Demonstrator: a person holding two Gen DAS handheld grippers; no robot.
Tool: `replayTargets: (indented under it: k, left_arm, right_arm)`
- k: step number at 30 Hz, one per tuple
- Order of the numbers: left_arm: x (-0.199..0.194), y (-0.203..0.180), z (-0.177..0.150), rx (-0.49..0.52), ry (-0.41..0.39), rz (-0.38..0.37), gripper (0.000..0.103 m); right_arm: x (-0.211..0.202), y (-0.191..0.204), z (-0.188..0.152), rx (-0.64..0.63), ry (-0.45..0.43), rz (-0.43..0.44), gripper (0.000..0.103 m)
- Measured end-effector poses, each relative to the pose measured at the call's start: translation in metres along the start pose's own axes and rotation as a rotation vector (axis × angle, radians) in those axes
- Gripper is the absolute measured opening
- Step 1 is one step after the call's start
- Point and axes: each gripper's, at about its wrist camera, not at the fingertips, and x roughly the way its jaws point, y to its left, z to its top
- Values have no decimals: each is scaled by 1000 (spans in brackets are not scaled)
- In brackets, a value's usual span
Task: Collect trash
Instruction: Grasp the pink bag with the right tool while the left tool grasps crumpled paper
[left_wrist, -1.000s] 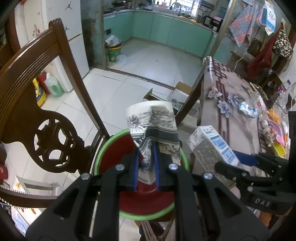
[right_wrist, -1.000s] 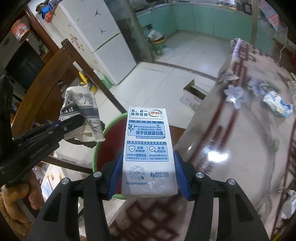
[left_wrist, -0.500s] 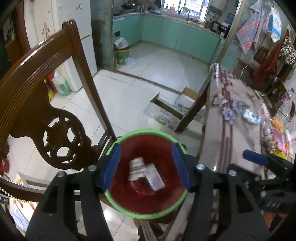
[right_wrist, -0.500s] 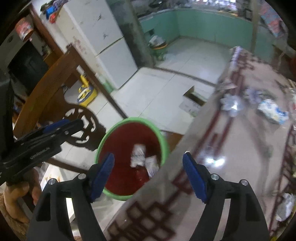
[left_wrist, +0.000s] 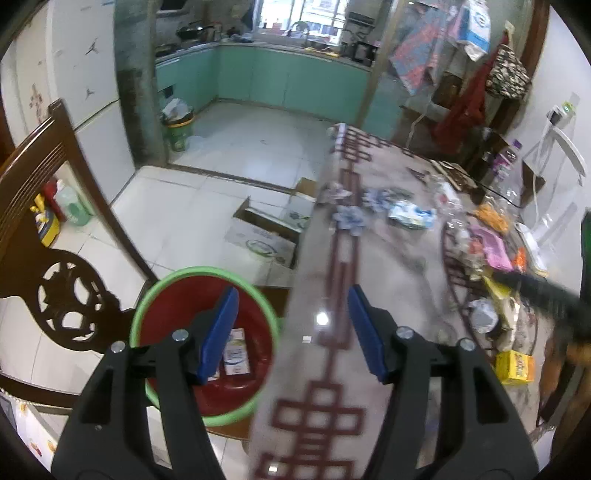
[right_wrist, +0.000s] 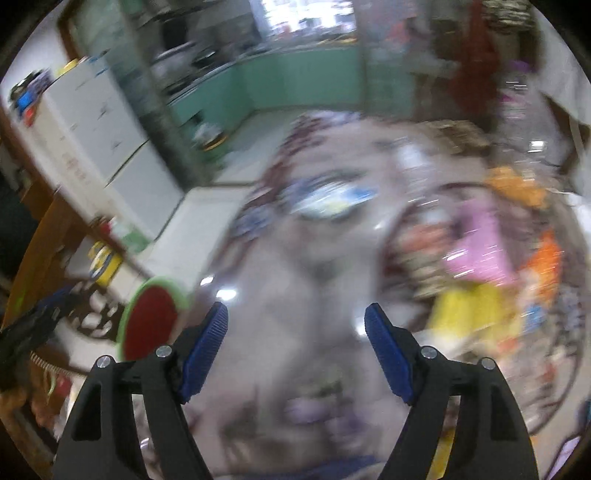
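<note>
Both your left gripper (left_wrist: 291, 328) and right gripper (right_wrist: 295, 347) gape empty beside the red bin (left_wrist: 207, 343); swinging this fast risks scattering the table (left_wrist: 388, 266) litter.

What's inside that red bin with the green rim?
In the bin lies a printed white carton. The left tool's finger covers whatever lies beside it.

The left hand-held gripper (left_wrist: 291, 328) has black plastic arms with triangular cut-outs. Silver screws sit at the joints. The right hand-held gripper (right_wrist: 295, 343) looks alike, its blue pads (right_wrist: 207, 347) ribbed.
</note>
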Motion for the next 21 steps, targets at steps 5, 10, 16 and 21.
replayTargets:
  k: [5,10,16,21]
  left_arm:
    - [2,-57,-14,-5,13,-32,59]
    - [8,-116,-29,5,37,-48,59]
    - [13,-179,-37,56,51,-61,59]
    - [37,-228,-23,107,70,-108,59]
  right_arm:
    - [10,-112,44,200,-2,-102,74]
    - [68,-184,58,320,164,-67,74]
    - [101,-203,45,297,270,51,31]
    - [48,-215,40,251,115,134,19]
